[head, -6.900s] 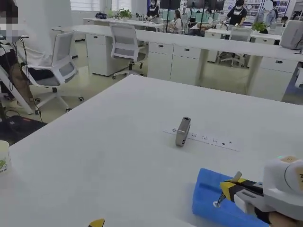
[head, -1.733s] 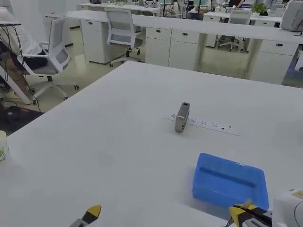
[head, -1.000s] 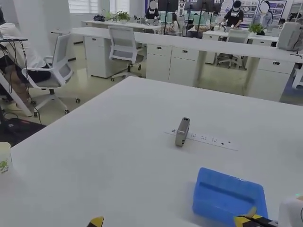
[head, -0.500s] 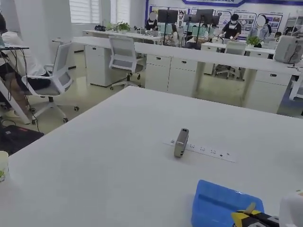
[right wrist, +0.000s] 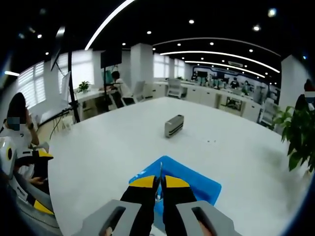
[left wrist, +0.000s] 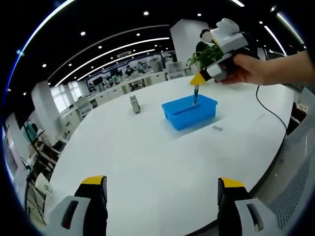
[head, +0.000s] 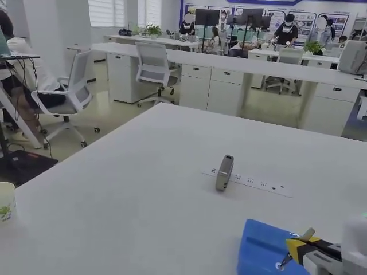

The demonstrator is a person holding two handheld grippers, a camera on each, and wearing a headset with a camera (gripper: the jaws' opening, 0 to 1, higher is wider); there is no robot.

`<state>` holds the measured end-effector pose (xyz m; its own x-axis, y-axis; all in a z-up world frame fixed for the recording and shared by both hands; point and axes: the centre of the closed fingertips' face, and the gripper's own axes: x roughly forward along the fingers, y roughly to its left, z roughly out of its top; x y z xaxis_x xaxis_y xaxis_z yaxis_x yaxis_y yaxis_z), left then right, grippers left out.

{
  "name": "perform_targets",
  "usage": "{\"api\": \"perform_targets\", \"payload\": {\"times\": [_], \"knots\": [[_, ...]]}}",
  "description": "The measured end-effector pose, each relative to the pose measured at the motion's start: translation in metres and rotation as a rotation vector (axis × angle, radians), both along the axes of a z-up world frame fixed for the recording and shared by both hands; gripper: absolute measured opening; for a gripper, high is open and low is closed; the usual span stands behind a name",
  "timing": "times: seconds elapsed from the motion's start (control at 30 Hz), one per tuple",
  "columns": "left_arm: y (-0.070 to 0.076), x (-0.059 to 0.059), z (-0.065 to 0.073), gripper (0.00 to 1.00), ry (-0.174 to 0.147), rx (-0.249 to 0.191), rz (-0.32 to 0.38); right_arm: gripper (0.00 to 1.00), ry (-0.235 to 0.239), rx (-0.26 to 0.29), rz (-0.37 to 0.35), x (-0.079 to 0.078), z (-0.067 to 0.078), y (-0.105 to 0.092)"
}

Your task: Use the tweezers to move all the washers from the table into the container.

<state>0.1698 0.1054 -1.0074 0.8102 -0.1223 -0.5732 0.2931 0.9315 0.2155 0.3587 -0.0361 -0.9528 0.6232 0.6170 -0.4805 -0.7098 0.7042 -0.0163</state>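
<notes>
The blue container (head: 261, 255) sits on the white table at the lower right of the head view. My right gripper (head: 298, 247) hangs over it, shut on the tweezers (head: 285, 260), whose tips point down into it. In the left gripper view the right gripper (left wrist: 198, 78) is held by a hand above the container (left wrist: 189, 112), with the tweezers (left wrist: 195, 94) dipping inside. Small washers (left wrist: 216, 129) lie on the table just beside the container. My left gripper (left wrist: 160, 196) is open and far from it. The right gripper (right wrist: 160, 181) clamps the tweezers (right wrist: 160, 171) over the container (right wrist: 197, 186).
A grey device (head: 223, 172) stands on a flat white power strip (head: 255, 183) mid-table. A paper cup (head: 6, 200) sits at the left edge. Office chairs and desks with people lie beyond the table. A potted plant (right wrist: 298, 132) is at the table's far end.
The head camera has tilted up, so the container sits lower in the picture. My right gripper with the tweezers has come up over the container. The left gripper's yellow tip has left the bottom edge.
</notes>
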Motion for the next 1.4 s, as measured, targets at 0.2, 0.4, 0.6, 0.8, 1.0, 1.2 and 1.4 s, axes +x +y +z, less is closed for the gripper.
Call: {"api": "perform_targets", "payload": {"times": [0.2,0.4,0.6,0.8,1.0,1.2,1.4], "knots": [[0.000,0.000,-0.001,0.96,0.008,0.002,-0.001,0.00,0.001,-0.007,-0.010,0.010,-0.009,0.002],[0.001,0.000,-0.002,0.96,0.015,0.005,0.007,0.00,0.001,-0.053,0.000,0.012,-0.028,0.001],[0.000,-0.001,-0.004,0.96,0.025,0.010,0.001,0.01,-0.008,-0.106,0.019,0.011,-0.042,0.002],[0.001,-0.001,-0.006,0.96,0.033,0.015,0.001,0.01,0.002,-0.123,0.028,0.011,-0.052,0.002],[0.001,-0.002,-0.007,0.95,0.041,0.021,0.003,0.01,0.010,-0.109,0.024,0.013,-0.056,0.003],[0.002,-0.002,-0.008,0.95,0.044,0.022,0.004,0.01,0.021,-0.098,0.010,0.020,-0.060,0.004],[0.001,-0.002,-0.010,0.95,0.050,0.025,0.003,0.01,0.026,-0.096,0.014,0.021,-0.062,0.004]]}}
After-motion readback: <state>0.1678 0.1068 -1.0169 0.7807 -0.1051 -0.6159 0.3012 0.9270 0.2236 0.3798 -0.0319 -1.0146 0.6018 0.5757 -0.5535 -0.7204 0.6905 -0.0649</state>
